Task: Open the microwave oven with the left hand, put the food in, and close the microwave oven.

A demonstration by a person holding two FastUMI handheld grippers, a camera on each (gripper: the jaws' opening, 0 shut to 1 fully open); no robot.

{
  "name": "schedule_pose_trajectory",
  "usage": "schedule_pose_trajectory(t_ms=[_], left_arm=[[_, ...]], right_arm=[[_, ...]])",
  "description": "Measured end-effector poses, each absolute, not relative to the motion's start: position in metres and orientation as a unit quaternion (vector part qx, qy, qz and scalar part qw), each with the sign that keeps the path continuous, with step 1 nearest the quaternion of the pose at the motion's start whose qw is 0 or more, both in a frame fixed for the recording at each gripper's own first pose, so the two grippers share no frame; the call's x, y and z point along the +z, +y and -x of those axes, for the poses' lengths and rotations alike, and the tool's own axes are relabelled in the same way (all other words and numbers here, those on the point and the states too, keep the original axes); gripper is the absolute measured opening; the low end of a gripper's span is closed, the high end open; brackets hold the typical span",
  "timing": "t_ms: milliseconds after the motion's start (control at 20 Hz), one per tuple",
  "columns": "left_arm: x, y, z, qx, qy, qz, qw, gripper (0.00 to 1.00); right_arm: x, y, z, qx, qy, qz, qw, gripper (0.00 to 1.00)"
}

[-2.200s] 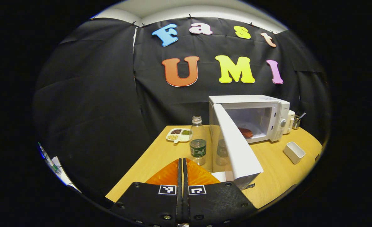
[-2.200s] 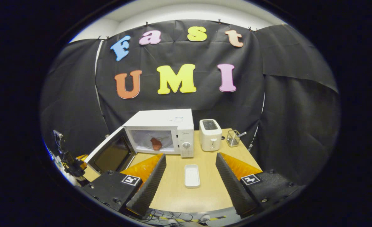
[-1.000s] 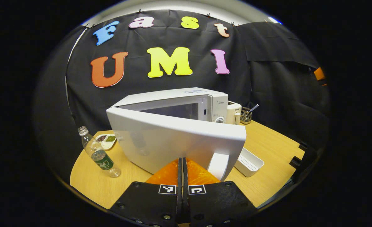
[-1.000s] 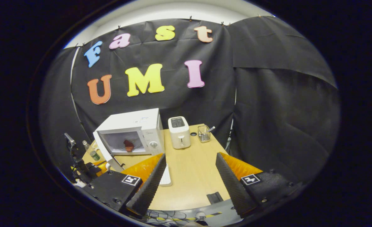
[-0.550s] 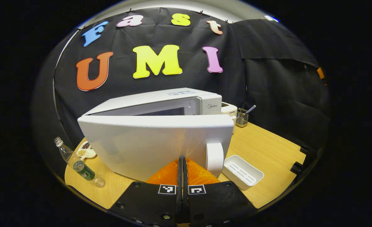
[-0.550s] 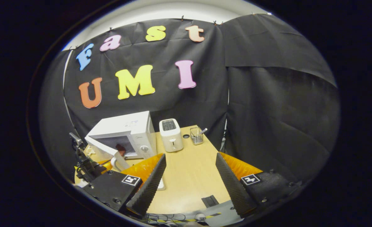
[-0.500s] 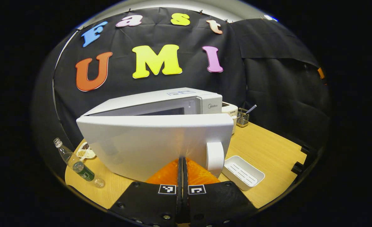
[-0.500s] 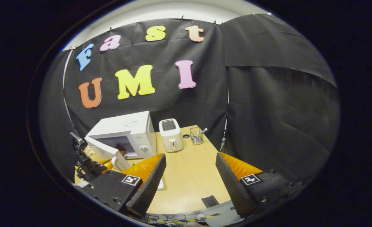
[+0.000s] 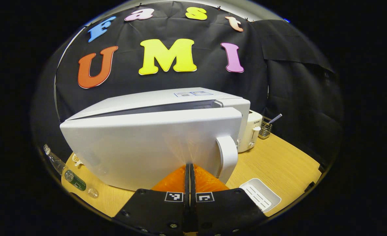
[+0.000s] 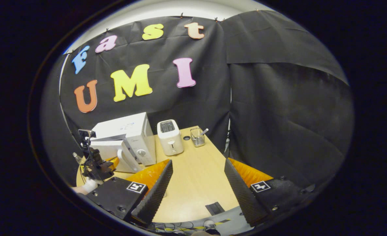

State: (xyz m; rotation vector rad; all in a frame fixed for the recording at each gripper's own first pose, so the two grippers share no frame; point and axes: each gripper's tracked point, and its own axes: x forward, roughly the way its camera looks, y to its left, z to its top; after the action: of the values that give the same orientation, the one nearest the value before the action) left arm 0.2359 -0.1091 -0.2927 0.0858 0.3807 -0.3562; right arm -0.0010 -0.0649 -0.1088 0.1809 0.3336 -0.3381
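Note:
The white microwave (image 9: 167,98) stands close ahead in the left gripper view, its door (image 9: 141,144) swung almost to, with a thin gap along the top edge. My left gripper (image 9: 189,165) is shut with nothing between its fingers, and its tips press on the door's outer face just left of the door handle (image 9: 227,157). The door hides the food. In the right gripper view the microwave (image 10: 131,129) is at the far left with the left gripper (image 10: 98,165) against its door (image 10: 106,150). My right gripper (image 10: 198,167) hangs open over the table, holding nothing.
A white tray (image 9: 260,198) lies on the wooden table (image 10: 193,186) right of the door. A toaster (image 10: 169,132) and a wire utensil holder (image 10: 197,137) stand right of the microwave. A plastic bottle (image 9: 72,178) and a snack dish (image 9: 76,159) sit at its left.
My left gripper has pushed the door from wide open to nearly shut, hiding the red food inside. The right gripper has swung to the right, away from the microwave, still open.

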Motion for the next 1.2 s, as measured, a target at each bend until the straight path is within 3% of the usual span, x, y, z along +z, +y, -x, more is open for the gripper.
schedule_pose_trajectory(t_ms=[650,950,1000,1050,1200], left_arm=[[-0.306,-0.133,-0.272,-0.156,0.217,0.015,0.963,0.00],[-0.306,-0.119,-0.269,-0.120,0.210,-0.033,0.970,0.00],[-0.302,-0.116,-0.265,-0.113,0.205,-0.038,0.971,0.10],[-0.300,-0.112,-0.260,-0.105,0.202,-0.039,0.973,0.00],[-0.290,-0.107,-0.240,-0.116,0.180,-0.058,0.975,0.05]], right_arm=[[-0.121,-0.088,-0.010,-0.179,0.177,-0.093,0.963,1.00],[-0.125,-0.089,-0.013,-0.167,0.182,-0.086,0.965,1.00],[-0.126,-0.090,-0.014,-0.166,0.182,-0.084,0.966,1.00],[-0.127,-0.090,-0.016,-0.162,0.184,-0.082,0.966,1.00],[-0.131,-0.091,-0.017,-0.154,0.186,-0.074,0.967,1.00]])
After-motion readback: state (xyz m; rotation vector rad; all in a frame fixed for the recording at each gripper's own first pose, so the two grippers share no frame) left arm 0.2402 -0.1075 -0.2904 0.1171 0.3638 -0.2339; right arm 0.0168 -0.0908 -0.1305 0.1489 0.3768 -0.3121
